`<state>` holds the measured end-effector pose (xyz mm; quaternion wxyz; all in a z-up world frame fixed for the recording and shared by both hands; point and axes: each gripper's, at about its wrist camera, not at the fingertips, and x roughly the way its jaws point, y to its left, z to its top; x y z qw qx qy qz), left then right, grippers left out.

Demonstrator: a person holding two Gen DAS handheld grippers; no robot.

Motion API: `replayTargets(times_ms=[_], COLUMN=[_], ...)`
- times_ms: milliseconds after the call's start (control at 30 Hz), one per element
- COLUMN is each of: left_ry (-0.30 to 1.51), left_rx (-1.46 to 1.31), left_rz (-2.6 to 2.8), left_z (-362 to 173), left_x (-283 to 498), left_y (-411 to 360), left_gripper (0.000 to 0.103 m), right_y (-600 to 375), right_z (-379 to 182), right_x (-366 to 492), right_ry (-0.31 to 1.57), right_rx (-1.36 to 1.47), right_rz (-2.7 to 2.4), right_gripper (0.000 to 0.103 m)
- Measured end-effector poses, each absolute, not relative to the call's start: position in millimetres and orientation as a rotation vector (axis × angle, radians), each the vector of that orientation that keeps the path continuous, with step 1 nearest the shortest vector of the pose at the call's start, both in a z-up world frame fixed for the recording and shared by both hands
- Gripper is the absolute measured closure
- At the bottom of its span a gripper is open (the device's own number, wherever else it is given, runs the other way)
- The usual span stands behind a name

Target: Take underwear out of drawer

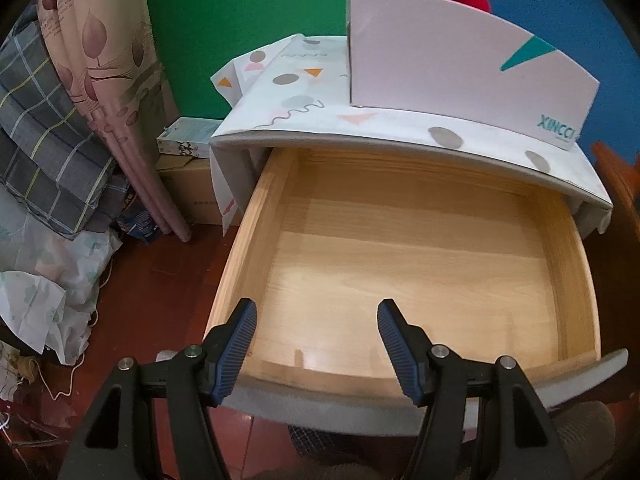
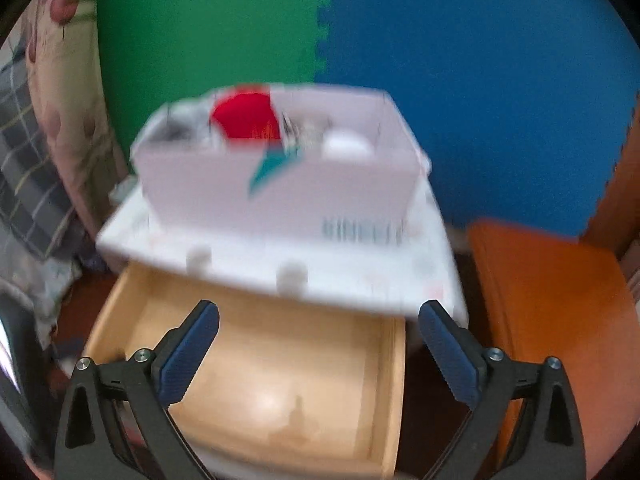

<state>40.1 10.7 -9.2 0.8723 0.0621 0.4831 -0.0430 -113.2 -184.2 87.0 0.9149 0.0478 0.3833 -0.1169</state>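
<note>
1. Down at the lower edge of the left wrist view, the left gripper [image 1: 318,344] has its two fingers spread wide with nothing between them; the pads [image 1: 240,344] are ribbed dark-blue rubber on black plastic arms with round metal pins; they hang above the near rim of the drawer [image 1: 572,264] without touching it.
2. In the right wrist view, which is motion-blurred, the right gripper [image 2: 318,356] is likewise splayed wide and holds nothing; its blue ribbed pads [image 2: 452,356] frame the drawer [image 2: 384,392] in the lower middle of the frame.
3. The drawer is pulled out; it is pale, smooth wood with a glossy grain, and its visible floor is bare board; a grey front edge runs along its near side.
4. Above it, the cabinet top [image 1: 304,92] wears a white cloth printed with grey dots, orange triangles and squiggles.
5. On that cloth stands a white cardboard box [image 1: 460,64] with a teal triangle; a red garment [image 2: 246,116], soft and rounded, pokes from its open top beside pale fabric, upper middle of the frame; whether it is the underwear I cannot tell.
6. Behind are green and blue foam mats [image 2: 480,80]; an orange seat [image 2: 560,320] sits at the right; plaid bedding [image 1: 44,136] is heaped at the left.
</note>
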Motion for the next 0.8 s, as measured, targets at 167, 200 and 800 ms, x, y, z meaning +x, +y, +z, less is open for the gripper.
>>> replayTargets(times_ms=[167, 200, 800], left_ry=[1.01, 1.009, 0.992], left_rx=[0.136, 0.141, 0.205], left_rz=[-0.107, -0.109, -0.12], left_z=[-6.9, -6.4, -5.9], left_x=[24.8, 23.0, 4.7], left_y=[7.8, 7.0, -4.7], left_gripper=[0.039, 0.039, 0.039], right_y=[-180.0, -178.1, -152.2], right_z=[39.1, 33.0, 6.9], right_x=[-134.5, -137.9, -133.3], right_ry=[0.88, 0.885, 0.945], right_rx=[0.193, 0.2, 0.123], right_rz=[-0.235, -0.235, -0.232], right_gripper=[0.004, 0.004, 0.004])
